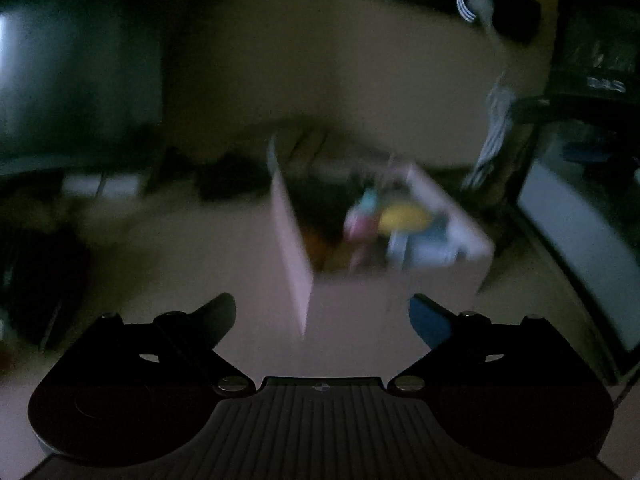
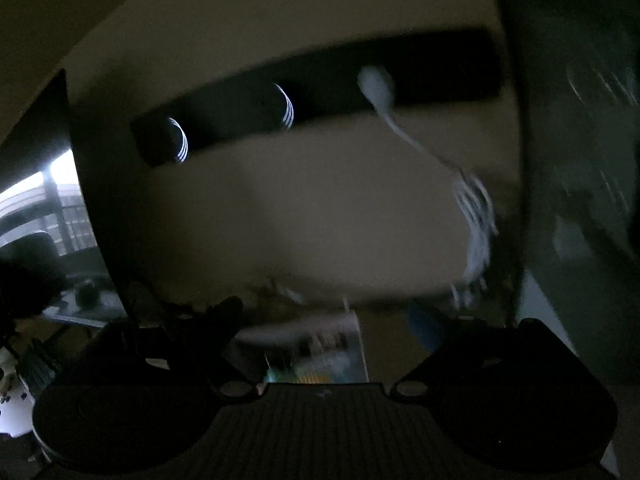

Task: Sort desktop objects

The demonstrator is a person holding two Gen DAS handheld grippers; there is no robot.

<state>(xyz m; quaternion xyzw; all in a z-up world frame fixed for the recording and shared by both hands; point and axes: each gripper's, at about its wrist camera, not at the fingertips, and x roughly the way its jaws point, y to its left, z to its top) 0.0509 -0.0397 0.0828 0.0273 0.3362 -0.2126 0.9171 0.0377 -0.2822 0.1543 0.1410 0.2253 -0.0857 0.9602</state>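
Left gripper gapes wide, nothing in it, before the blurred box; right gripper spread too, empty, facing the wall.

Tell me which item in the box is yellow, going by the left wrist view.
The rounded yellow item, lying mid-box. The blurred things to its left are pink and teal, and to its right sits a pale blue-grey one.

No lettering legible — too blurred, dark.
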